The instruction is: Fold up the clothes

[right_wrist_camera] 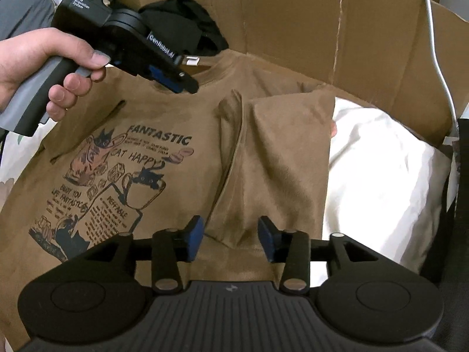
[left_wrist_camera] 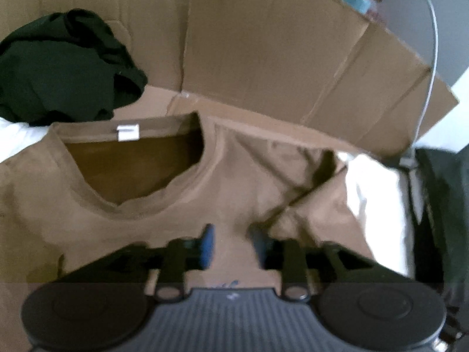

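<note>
A brown T-shirt (left_wrist_camera: 146, 220) (right_wrist_camera: 181, 111) with a cat print lies face up on white bedding. Its right sleeve (right_wrist_camera: 287, 146) is folded inward over the body. My left gripper (left_wrist_camera: 231, 231) hangs open just below the collar (left_wrist_camera: 205, 158), with bare fabric showing between its blue pads. In the right wrist view a hand holds that left gripper (right_wrist_camera: 183, 83) with its tips over the neckline. My right gripper (right_wrist_camera: 231, 223) is open above the lower end of the folded sleeve, where a raised crease runs between its fingers without being pinched.
A crumpled black garment (left_wrist_camera: 58, 70) (right_wrist_camera: 181, 23) lies beyond the collar at the left. Flattened cardboard (left_wrist_camera: 263, 58) (right_wrist_camera: 293, 14) stands behind the shirt. White bedding (right_wrist_camera: 381, 176) spreads to the right, and a white cable (right_wrist_camera: 433, 44) hangs at the far right.
</note>
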